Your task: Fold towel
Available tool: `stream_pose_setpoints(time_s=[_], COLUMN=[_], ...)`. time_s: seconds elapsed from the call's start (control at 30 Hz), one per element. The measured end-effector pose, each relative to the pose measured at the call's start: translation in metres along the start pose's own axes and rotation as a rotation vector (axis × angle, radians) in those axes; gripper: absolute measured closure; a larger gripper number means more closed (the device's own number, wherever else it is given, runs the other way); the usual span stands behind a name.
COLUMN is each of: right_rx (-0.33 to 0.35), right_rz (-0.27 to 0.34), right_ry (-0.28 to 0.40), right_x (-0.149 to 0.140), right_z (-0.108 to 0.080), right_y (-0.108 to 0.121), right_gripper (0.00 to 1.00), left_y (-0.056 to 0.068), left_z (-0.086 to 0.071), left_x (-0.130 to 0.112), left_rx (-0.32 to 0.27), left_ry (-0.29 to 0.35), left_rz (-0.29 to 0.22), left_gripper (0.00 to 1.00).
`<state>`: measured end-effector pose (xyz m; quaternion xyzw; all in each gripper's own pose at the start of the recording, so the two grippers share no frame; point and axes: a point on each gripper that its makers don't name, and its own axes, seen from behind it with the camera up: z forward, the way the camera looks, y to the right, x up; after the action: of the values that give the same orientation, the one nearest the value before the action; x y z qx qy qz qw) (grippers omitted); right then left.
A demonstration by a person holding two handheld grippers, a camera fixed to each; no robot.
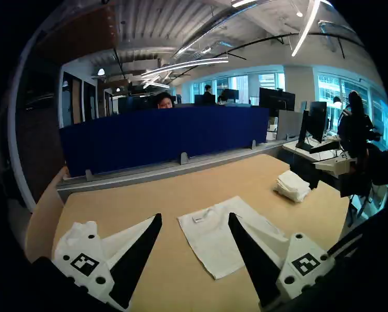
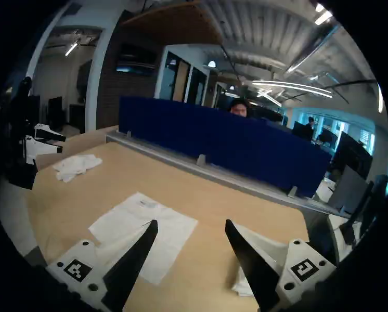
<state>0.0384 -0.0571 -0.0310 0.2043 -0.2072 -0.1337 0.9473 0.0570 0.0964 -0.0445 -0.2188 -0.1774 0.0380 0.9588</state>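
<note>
Light wooden bench [image 1: 157, 197], blue divider screen [image 1: 163, 135] along its far edge, person [image 1: 164, 100] seated behind it, dark monitors [image 1: 276, 99] on neighbouring desks, strip lights [image 1: 186, 65] overhead, bright windows [image 1: 334, 86].

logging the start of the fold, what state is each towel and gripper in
flat towel: spread flat on the table, unfolded
folded towels: stacked in a neat pile
crumpled towel: bunched up, unfolded
left gripper: open, holding nothing
right gripper: open, holding nothing
</note>
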Motion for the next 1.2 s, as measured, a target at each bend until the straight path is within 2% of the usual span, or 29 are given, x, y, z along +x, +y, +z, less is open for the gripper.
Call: stream_pose_setpoints(time_s=[0.37,0.67,0.83,1.2], right_rx=[0.141,0.176,0.188,0.222], right_rz=[-0.058,-0.048,-0.052,-0.047], right_ry=[-0.126,-0.172,-0.202,-0.249], right_x=[-0.043,-0.073,-0.097,-0.157], right_z=[0.011,0.028,0.039,0.065], right_y=[-0.031,-0.042,-0.047,-0.063], right_gripper=[0.00,0.00,0.00,0.00], left_y=[0.029,0.041,0.045,0.061], left_z=[0.015,0.032,0.041,0.068], left_x=[-0.055,-0.092,-0.116,-0.187], left_rx=[-0.112,-0.143,-0.166,-0.230], left_ry=[-0.128,-0.184,-0.220,-0.331], left_rz=[0.051,0.048,0.067,0.102], left_gripper=[0.05,0.05,0.05,0.05])
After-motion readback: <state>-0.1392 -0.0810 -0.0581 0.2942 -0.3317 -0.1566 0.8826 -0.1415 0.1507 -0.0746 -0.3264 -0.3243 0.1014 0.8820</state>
